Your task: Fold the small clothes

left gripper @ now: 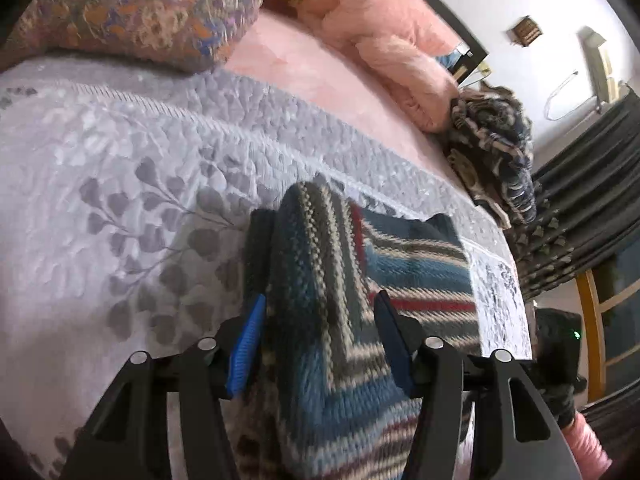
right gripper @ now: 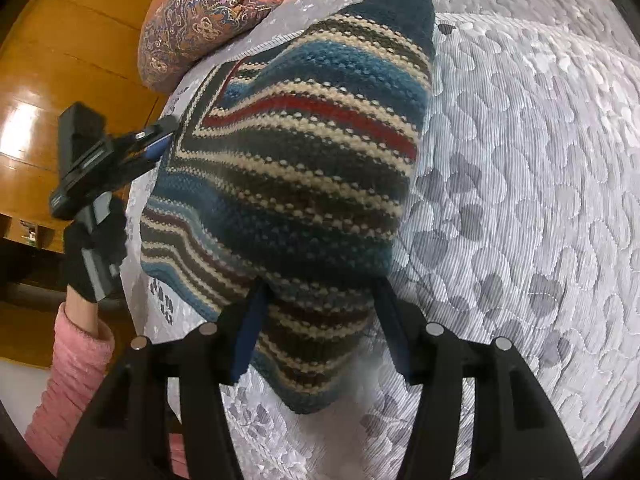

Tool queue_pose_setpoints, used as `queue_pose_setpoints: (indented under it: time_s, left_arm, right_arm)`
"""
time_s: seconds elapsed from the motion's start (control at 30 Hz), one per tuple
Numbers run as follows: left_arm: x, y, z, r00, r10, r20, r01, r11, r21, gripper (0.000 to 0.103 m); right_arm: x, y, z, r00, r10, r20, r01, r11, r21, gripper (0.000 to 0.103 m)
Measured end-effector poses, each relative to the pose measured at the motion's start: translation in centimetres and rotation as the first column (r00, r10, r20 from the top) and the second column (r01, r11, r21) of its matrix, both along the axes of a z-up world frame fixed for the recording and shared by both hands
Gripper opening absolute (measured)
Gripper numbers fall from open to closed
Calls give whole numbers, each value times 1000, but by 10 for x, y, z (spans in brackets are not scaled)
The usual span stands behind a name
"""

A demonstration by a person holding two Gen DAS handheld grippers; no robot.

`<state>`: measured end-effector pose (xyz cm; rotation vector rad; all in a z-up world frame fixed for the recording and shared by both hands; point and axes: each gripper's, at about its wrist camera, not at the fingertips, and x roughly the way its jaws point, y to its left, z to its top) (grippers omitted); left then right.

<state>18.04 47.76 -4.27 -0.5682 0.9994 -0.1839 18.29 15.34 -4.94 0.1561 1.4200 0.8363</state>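
My left gripper (left gripper: pixel 320 312) pinches one edge of the striped knit garment (right gripper: pixel 296 184) near the quilt's (right gripper: pixel 520 160) left edge; my right gripper (right gripper: pixel 316 304) seems clamped on its near fold, though fabric hides the tips. Open quilt spreads right.

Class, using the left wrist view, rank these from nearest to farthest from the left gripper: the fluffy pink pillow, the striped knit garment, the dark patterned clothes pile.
1. Striped knit garment: between the left gripper's fingers.
2. Dark patterned clothes pile: right, at the bed's edge.
3. Fluffy pink pillow: upper right, behind the pile.
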Motion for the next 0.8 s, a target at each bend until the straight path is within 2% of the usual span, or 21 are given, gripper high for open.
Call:
queue_pose_setpoints:
  time_s: [0.03,0.07,0.1,0.2,0.27,0.37,0.53,0.63,0.73,0.77,0.8]
  left_arm:
    - [6,-3,-5,1000,-2,-10,2,1000,-16,46]
    - [8,-5,-8,1000,-3,-17,3,1000,-21,25]
    - [11,-8,-10,1000,-2,-26,2,1000,-18,18]
    - [11,-11,-7,999,32,-6,-32,999,11,11]
    - [5,-8,4,998,53,40,-55,998,41,8]
    - [0,4,7,996,71,58,-74,996,51,6]
    - [4,14,-24,997,71,-11,-71,997,30,6]
    - [3,14,-24,999,52,-4,-52,998,28,9]
    - [-3,12,-13,999,44,7,-44,999,28,30]
    - [-6,12,-9,999,44,8,-44,998,36,42]
    - [-10,11,-5,999,38,14,-39,998,40,50]
  right_arm:
    - [3,1,-1,1000,-1,-1,1,1000,1,56]
    - [3,0,-1,1000,-1,-1,1,1000,0,56]
    - [3,-1,-1,1000,-1,2,1,1000,0,56]
    - [1,-4,0,1000,3,7,-3,1000,0,56]
    - [0,-4,0,1000,6,11,-6,1000,0,56]
    - [-2,-4,1,1000,6,13,-6,1000,-1,56]
    - [-3,-2,2,1000,9,22,-9,1000,-11,56]
    - [-2,-1,2,1000,6,17,-5,1000,-12,56]
    - [-2,-2,3,1000,-1,13,1,1000,-9,57]
    - [-2,-2,5,1000,-3,16,3,1000,-6,57]
    - [-1,-3,7,1000,-5,18,5,1000,-2,57]
